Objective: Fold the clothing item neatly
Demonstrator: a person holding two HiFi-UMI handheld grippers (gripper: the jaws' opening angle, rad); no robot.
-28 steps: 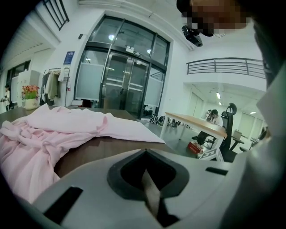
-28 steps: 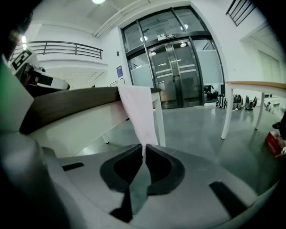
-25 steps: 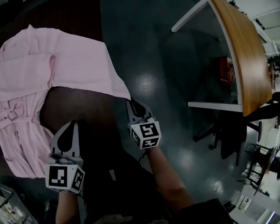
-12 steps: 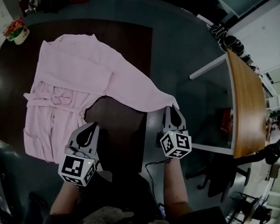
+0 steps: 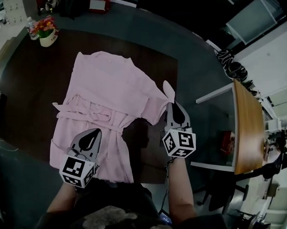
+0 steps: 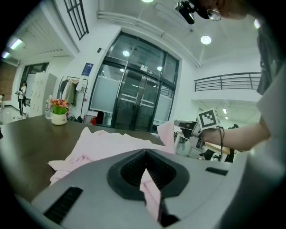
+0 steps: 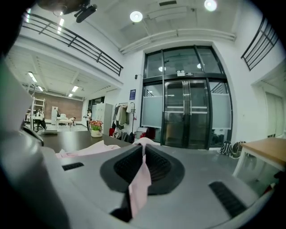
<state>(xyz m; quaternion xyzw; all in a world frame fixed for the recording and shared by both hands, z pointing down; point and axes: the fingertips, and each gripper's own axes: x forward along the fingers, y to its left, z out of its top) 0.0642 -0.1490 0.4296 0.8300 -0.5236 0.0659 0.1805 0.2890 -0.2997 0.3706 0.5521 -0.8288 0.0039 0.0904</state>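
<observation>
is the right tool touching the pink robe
Touching. The right gripper view shows the right tool shut on a fold of the pink robe, pinched between its jaws.

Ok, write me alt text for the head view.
A pink robe lies spread on a dark table, a belt across its waist. The left gripper is shut on fabric near the robe's lower edge, the right gripper on the end of one sleeve. A flower pot stands at the table's far left.
</observation>
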